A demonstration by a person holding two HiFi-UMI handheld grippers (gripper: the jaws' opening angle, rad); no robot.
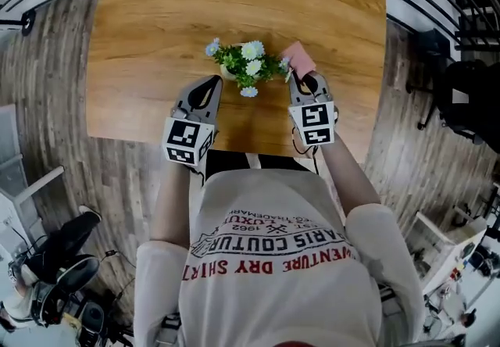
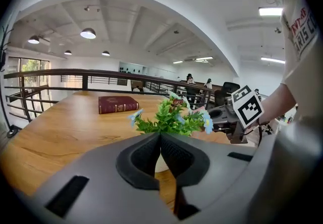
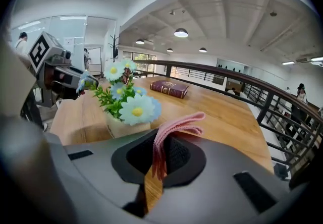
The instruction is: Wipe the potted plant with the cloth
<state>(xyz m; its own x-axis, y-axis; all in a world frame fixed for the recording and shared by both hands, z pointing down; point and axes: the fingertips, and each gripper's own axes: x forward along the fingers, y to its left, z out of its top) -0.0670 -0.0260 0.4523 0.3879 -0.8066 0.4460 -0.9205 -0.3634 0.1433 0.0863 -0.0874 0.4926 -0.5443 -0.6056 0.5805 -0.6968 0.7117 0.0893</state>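
Potted plant (image 1: 242, 68) stands near the front edge of the desk (image 1: 141, 48), with a gripper on either side. On one side the left gripper (image 1: 213, 81) is close beside the pot, its fingers (image 2: 139, 155) clenched on nothing. On the other the right gripper (image 1: 300, 78) has its fingers (image 3: 185, 160) pinching the pink cloth (image 3: 174, 127). Here's the worry: nothing steadies that light pot, so a firm swipe could tip or shove it, and hard fingers might snag the flowers.

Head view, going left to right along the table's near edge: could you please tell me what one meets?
Left gripper → potted plant → right gripper, its jaws shut on the pink cloth.
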